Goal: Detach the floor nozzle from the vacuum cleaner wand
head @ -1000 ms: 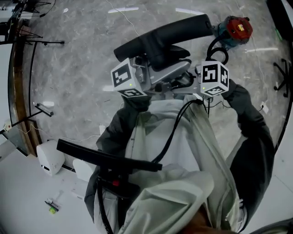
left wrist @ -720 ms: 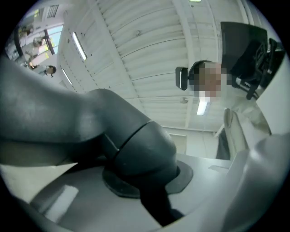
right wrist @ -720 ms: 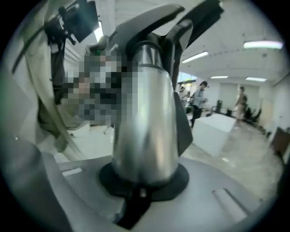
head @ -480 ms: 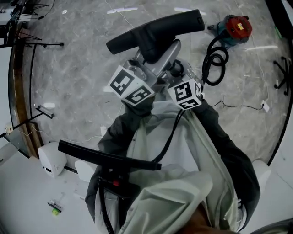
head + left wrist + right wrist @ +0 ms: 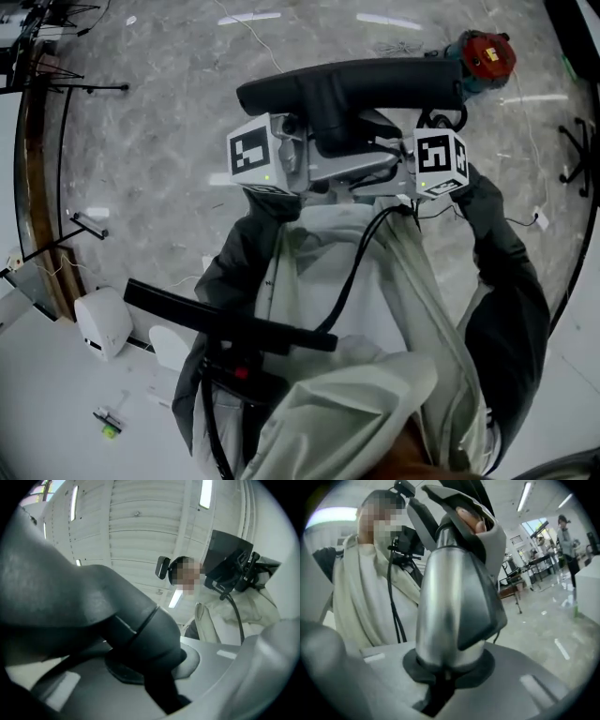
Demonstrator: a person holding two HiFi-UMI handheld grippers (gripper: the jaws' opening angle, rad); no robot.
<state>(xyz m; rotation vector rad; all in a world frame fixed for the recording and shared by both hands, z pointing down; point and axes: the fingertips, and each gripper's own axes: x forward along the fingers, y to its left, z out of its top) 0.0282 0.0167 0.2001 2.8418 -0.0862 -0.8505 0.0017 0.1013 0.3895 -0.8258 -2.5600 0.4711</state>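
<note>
The dark floor nozzle [image 5: 352, 84] lies level across the top of the head view, lifted in front of the person's chest. In the left gripper view its thick grey neck [image 5: 140, 630] fills the space between the jaws, and my left gripper [image 5: 314, 167] [image 5: 154, 677] is shut on it. My right gripper [image 5: 380, 173] [image 5: 445, 677] faces it from the right. Its jaws have just been closing and are now shut on the wand's silver tube [image 5: 445, 611] [image 5: 349, 169], which carries a dark clip [image 5: 480, 606]. The joint between tube and neck is hidden.
A red vacuum body [image 5: 486, 56] and its coiled black hose [image 5: 441, 117] lie on the grey floor behind the right gripper. A white box [image 5: 103, 323] stands at the lower left, near a stand [image 5: 89, 225]. A black chest rig [image 5: 225, 323] juts out below. Another person [image 5: 566, 536] stands far off.
Half a second ago the two grippers were close together and the nozzle was tilted up to the right. Now they are spread apart again and the nozzle lies level.
</note>
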